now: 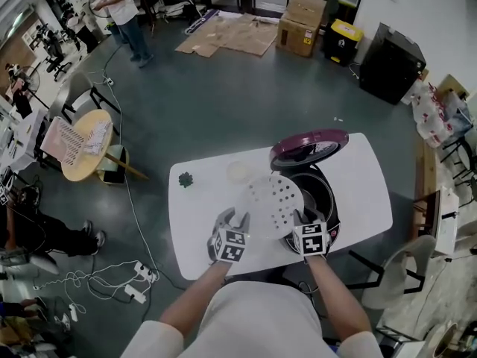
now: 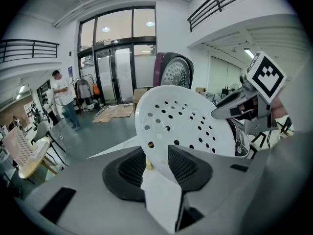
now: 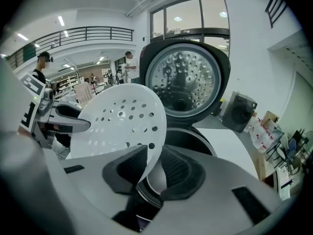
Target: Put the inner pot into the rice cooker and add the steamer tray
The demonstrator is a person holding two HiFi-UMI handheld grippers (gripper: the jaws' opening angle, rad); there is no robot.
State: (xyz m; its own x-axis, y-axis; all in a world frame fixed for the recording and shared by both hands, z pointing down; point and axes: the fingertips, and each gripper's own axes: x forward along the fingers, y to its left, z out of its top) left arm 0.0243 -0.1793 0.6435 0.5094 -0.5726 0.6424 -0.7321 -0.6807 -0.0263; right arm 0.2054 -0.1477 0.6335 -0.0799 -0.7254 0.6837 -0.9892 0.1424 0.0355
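You are working in a large open lab or workshop hall, not a home kitchen. Evidence: a bare grey floor (image 1: 223,95) with power strips (image 1: 138,282) and loose cables at near left; cardboard boxes (image 1: 304,22) and flattened cardboard (image 1: 227,34) at the far side; a black equipment case (image 1: 391,64) at far right. Tall glass entrance doors (image 2: 115,75) and a mezzanine railing (image 3: 83,33) show an industrial-scale building. A person (image 1: 119,10) stands by cluttered workstations at far left. Your white table (image 1: 194,200) stands alone in mid-floor, carrying a rice cooker (image 1: 309,146).
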